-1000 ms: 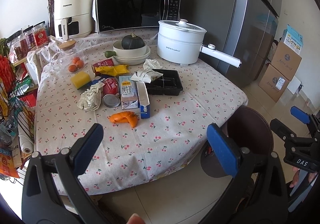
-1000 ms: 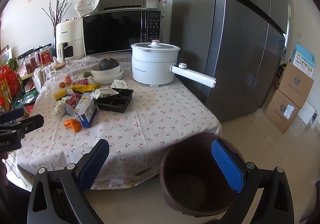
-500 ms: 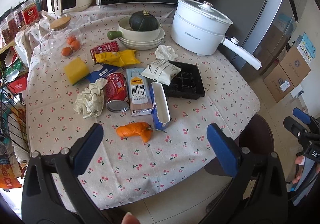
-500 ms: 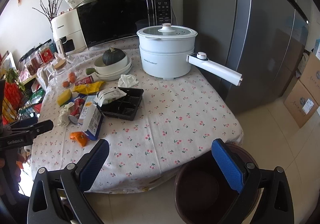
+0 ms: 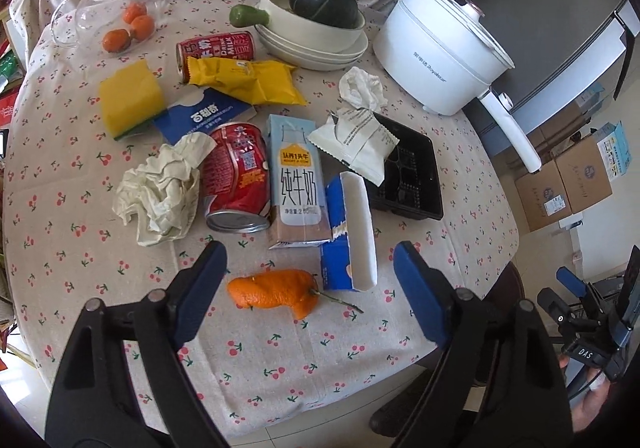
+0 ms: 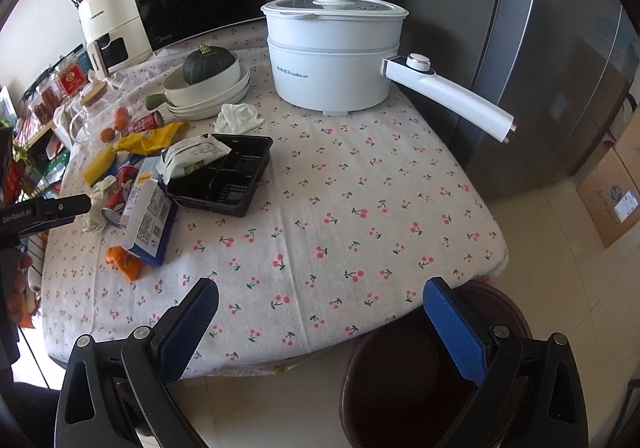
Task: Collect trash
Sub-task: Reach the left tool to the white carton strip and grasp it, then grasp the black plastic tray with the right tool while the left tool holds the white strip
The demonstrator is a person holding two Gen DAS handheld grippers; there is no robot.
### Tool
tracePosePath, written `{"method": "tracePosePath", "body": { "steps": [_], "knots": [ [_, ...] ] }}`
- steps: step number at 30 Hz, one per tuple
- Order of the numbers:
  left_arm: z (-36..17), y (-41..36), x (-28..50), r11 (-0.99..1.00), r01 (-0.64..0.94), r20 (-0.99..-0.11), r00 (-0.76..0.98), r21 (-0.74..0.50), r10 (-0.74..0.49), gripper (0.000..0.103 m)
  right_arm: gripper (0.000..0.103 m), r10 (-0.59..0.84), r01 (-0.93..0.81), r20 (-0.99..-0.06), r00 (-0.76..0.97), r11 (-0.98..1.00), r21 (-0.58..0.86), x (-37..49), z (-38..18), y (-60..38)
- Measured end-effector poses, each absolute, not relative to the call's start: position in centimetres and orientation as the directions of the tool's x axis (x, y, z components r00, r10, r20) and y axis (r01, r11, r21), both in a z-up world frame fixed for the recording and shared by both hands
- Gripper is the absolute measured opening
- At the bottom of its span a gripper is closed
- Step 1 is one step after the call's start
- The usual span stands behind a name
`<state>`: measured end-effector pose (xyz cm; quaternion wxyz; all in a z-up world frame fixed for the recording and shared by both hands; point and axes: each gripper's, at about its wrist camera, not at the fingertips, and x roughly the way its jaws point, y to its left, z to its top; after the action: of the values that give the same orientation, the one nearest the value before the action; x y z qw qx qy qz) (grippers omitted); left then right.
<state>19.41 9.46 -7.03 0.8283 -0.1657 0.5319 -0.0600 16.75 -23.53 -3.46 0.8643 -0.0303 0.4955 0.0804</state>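
Observation:
Trash lies on the cherry-print tablecloth (image 5: 280,360): an orange peel (image 5: 276,290), a blue box (image 5: 352,236), a milk carton (image 5: 298,184), a red can (image 5: 238,172), crumpled paper (image 5: 160,188), a white wrapper (image 5: 356,140) on a black tray (image 5: 412,184), and a yellow wrapper (image 5: 248,80). My left gripper (image 5: 310,288) hangs over the peel. Its jaws are closing, with the peel between them and no pad touching it. My right gripper (image 6: 320,312) is open and empty above the table's near edge, beside a brown bin (image 6: 400,376) on the floor.
A white cooking pot (image 5: 440,60) with a long handle, stacked bowls holding a squash (image 5: 320,0) and a glass jar (image 5: 116,4) near small oranges stand at the back. A yellow sponge (image 5: 130,98) lies at the left. The fridge (image 6: 540,48) and cardboard boxes (image 5: 560,188) are to the right.
Both grippers moved forward over the table and tilted downward. The left gripper's jaws narrowed, and the orange peel now lies between them. The right gripper stays wide.

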Motion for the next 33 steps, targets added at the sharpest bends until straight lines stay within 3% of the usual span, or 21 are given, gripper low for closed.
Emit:
{"method": "tracePosePath", "body": {
  "steps": [4, 10, 12, 14, 17, 20, 33],
  "knots": [
    [-8.9, 6.4, 20.2, 0.94, -0.011, -0.879, 0.358, -0.34, -0.314, 0.075, 0.103, 0.094, -0.159, -0.871, 0.482, 0.987, 0.019, 17.1, -4.2, -23.6],
    [-11.8, 4.0, 21.7, 0.959, -0.001, -0.918, 0.287, -0.285, -0.272, 0.068, 0.103, 0.085, -0.138, -0.88, 0.468, 0.99, 0.022, 16.8, -4.9, -24.1],
    [-12.7, 3.5, 22.0, 0.96, -0.011, -0.926, 0.267, -0.28, -0.267, 0.061, 0.103, 0.074, -0.13, -0.881, 0.468, 0.991, 0.014, 16.8, -5.0, -24.3],
    [-13.2, 3.2, 22.3, 0.96, -0.018, -0.928, 0.259, -0.281, -0.267, 0.044, 0.103, 0.066, -0.127, -0.882, 0.467, 0.992, 0.007, 16.7, -5.1, -24.5],
    [-13.1, 3.2, 22.2, 0.961, -0.032, -0.927, 0.274, -0.275, -0.256, 0.038, 0.103, 0.063, -0.124, -0.883, 0.465, 0.992, 0.005, 16.8, -5.2, -24.5],
    [-12.7, 3.7, 21.7, 0.95, -0.034, -0.913, 0.291, -0.309, -0.287, 0.024, 0.103, 0.066, -0.124, -0.883, 0.464, 0.992, 0.01, 17.2, -5.2, -24.4],
    [-7.0, 6.9, 17.6, 0.932, 0.045, -0.832, 0.435, -0.361, -0.343, 0.024, 0.103, 0.107, -0.105, -0.867, 0.487, 0.992, 0.063, 23.2, -7.3, -20.1]
  ]
}}
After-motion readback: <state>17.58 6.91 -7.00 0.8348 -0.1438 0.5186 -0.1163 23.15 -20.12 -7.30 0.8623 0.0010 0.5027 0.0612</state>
